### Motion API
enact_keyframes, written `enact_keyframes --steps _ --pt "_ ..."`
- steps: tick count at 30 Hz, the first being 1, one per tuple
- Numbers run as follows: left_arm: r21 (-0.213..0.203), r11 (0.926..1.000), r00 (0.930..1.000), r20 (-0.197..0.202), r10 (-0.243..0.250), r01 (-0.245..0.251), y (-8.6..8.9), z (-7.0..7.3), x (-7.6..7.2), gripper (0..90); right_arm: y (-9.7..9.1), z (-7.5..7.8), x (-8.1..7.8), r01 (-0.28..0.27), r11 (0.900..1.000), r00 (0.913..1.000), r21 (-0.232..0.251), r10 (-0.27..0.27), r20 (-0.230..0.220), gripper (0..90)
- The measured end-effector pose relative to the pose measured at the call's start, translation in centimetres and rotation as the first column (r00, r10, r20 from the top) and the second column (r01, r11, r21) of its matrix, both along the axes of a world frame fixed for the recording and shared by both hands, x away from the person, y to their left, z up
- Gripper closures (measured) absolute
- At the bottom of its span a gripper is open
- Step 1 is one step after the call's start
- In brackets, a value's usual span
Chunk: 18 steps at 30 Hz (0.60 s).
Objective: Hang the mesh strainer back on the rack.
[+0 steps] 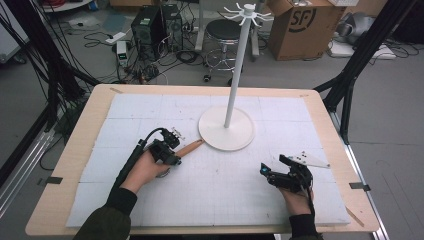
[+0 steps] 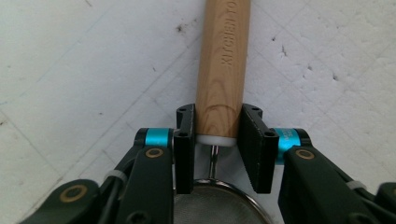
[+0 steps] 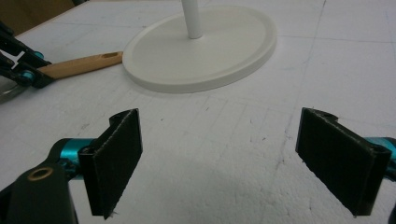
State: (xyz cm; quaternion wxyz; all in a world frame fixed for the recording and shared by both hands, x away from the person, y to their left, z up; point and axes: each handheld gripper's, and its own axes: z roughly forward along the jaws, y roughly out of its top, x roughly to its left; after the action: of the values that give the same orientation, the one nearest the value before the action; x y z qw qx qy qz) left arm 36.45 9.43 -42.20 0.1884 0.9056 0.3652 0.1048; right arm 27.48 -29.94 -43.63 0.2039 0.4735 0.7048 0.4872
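Table [image 1: 75, 165]: pale wood top, rounded corners, covered almost edge to edge by a white foam sheet [image 1: 150, 107], pitted and scored in a faint grid.

Stand [image 1: 226, 129]: white, smooth, a round flat base with a raised rim and a slim upright pole ending in a ring of small hooks; it sits just behind the surface's centre.

Strainer [image 2: 223, 65]: round wooden handle, light grain, stamped lettering, white collar, thin wire neck, fine metal mesh bowl. It lies on the foam left of centre, its handle tip just beside the stand's base.

Left gripper [image 2: 217, 140]: your black jaws are pinching the strainer's handle at its collar end.

Right gripper [image 3: 233, 161]: your jaws are spread wide, flat rubbery pads facing each other above bare foam, near the right front corner.
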Motion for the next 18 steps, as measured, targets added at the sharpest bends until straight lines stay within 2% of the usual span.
enact_keyframes --steps 4,7,8,10,14,16,18 --pt "-0.029 0.9996 0.9998 0.019 -0.003 0.004 0.3 -0.2 -0.3 68.9 0.0 0.0 0.0 0.001 1.0 1.0 0.005 -0.001 -0.005 13.9" --pt "-0.026 0.9997 0.9996 0.028 -0.003 0.004 0.3 -0.3 -0.4 69.3 0.0 0.0 0.0 -0.003 1.0 1.0 0.0 0.003 -0.006 13.8" --pt "-0.014 0.9999 0.9996 0.028 -0.008 0.008 0.2 -0.2 -0.4 69.4 0.1 0.0 0.0 -0.001 1.0 1.0 -0.001 0.001 -0.004 13.9" --pt "-0.017 0.9998 0.9996 0.028 -0.006 0.006 0.2 -0.2 -0.4 69.4 0.1 0.0 0.0 -0.001 1.0 1.0 0.0 0.001 -0.004 13.8" --pt "-0.04 0.9992 0.9998 0.018 -0.01 0.01 0.6 -0.2 -0.2 69.8 0.1 0.0 0.0 0.0 1.0 1.0 -0.004 0.0 -0.005 13.8" --pt "-0.068 0.9977 0.9998 0.018 -0.006 0.007 1.0 -0.2 -0.2 69.9 0.0 0.0 0.0 0.001 1.0 1.0 -0.001 -0.001 -0.006 13.8" --pt "-0.123 0.9924 1.0 0.007 0.007 -0.006 1.7 -0.3 -0.1 69.9 -0.1 -0.1 0.0 0.003 1.0 0.9999 0.001 -0.003 -0.01 13.8"
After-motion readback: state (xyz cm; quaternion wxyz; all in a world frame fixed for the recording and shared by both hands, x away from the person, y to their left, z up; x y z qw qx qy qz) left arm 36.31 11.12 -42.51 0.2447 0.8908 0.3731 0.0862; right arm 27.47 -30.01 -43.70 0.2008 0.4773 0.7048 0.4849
